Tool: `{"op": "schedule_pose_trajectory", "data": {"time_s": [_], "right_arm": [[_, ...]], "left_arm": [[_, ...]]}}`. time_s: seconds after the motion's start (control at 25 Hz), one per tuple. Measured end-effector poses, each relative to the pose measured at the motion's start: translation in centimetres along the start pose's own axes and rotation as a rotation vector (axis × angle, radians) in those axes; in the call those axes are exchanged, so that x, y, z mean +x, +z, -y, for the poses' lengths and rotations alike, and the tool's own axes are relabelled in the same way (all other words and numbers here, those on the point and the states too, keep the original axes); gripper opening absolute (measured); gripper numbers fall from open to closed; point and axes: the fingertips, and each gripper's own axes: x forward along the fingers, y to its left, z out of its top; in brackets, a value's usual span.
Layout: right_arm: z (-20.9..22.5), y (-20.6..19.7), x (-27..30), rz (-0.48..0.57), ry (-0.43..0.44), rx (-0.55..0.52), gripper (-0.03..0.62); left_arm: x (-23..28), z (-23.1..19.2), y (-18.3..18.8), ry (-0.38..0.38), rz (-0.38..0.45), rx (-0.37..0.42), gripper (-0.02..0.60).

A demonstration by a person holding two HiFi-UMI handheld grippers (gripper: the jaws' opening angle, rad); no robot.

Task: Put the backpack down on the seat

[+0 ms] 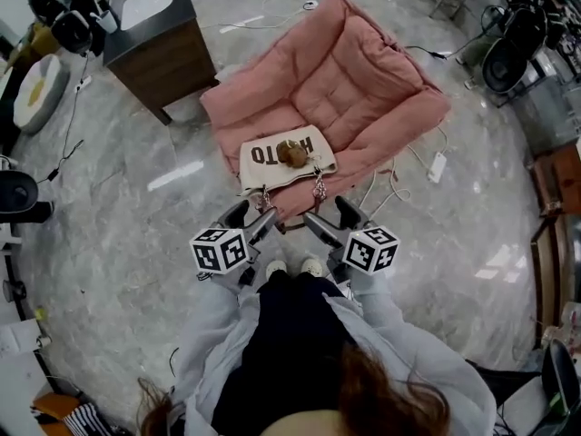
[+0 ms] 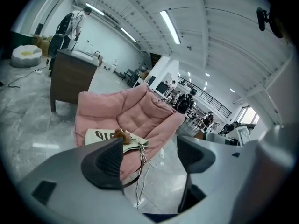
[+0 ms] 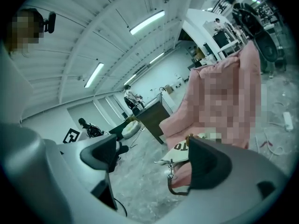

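Observation:
The cream backpack point(image 1: 286, 158), with black letters and a brown plush toy point(image 1: 292, 153) on top, lies flat on the front of the pink chair's seat point(image 1: 363, 89). Its chain straps point(image 1: 319, 189) hang over the seat's front edge. My left gripper point(image 1: 252, 218) and right gripper point(image 1: 329, 222) are both just in front of that edge, over the floor, open and holding nothing. In the left gripper view the backpack point(image 2: 103, 136) and a dangling strap point(image 2: 141, 158) show beyond the open left gripper point(image 2: 150, 158). The right gripper point(image 3: 154, 161) is open, with the strap chain point(image 3: 170, 168) hanging past it, apart from the pads.
A dark wooden cabinet point(image 1: 159, 39) stands left of the chair. White cables and a power strip point(image 1: 438, 166) lie on the marble floor to the chair's right. Fans and equipment point(image 1: 504, 53) crowd the far right. The person's shoes point(image 1: 292, 267) are close to the chair's front.

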Motion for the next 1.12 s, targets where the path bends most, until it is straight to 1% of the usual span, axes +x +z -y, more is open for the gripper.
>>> {"op": "schedule_pose_trajectory", "data": {"time_s": [0.12,0.24,0.32,0.44,0.52,0.64,0.76,0.84,0.88,0.96,1.0,1.04,1.08,1.12], "right_arm": [[-1.2,2.7,-0.2,0.036,0.015,-0.048,0.486],[-2.8,5.8,-0.5,0.082,0.053,-0.117,0.486],[-3.5,7.5,-0.8,0.112,0.06,-0.164,0.486],[-4.4,10.3,-1.9,0.177,0.061,-0.204,0.483],[-5.0,11.8,-2.8,0.218,0.059,-0.237,0.483],[-5.3,13.4,-3.8,0.256,0.033,-0.279,0.474],[-4.9,13.4,-4.3,0.258,-0.002,-0.287,0.456],[-4.4,12.9,-4.5,0.245,-0.041,-0.289,0.41],[-4.0,12.6,-4.6,0.237,-0.069,-0.289,0.364],[-3.1,12.2,-5.0,0.23,-0.131,-0.287,0.243],[-2.7,12.1,-5.3,0.233,-0.161,-0.287,0.211],[-2.3,12.0,-5.7,0.239,-0.188,-0.287,0.145],[-2.0,11.9,-6.0,0.247,-0.209,-0.283,0.058],[-1.8,11.8,-6.2,0.252,-0.221,-0.276,0.009]], "left_arm": [[-0.5,1.5,2.6,-0.028,0.036,0.06,0.382],[-0.4,3.2,5.3,-0.067,0.066,0.138,0.382],[-0.3,4.3,7.2,-0.086,0.096,0.192,0.382],[-0.9,6.4,10.6,-0.12,0.178,0.26,0.382],[-1.6,8.3,12.4,-0.167,0.233,0.299,0.382],[-2.2,10.5,14.3,-0.229,0.294,0.323,0.382],[-1.7,11.6,14.0,-0.263,0.306,0.323,0.382],[-1.1,11.7,13.3,-0.258,0.288,0.331,0.38],[-0.9,11.4,13.0,-0.239,0.286,0.335,0.347],[-0.9,10.5,12.9,-0.181,0.307,0.338,0.076],[-0.9,10.2,12.8,-0.162,0.313,0.339,0.064],[-0.8,9.9,12.6,-0.157,0.31,0.34,0.058],[-0.8,9.8,12.3,-0.16,0.303,0.338,0.044],[-0.7,9.7,12.1,-0.165,0.295,0.336,0.035]]}}
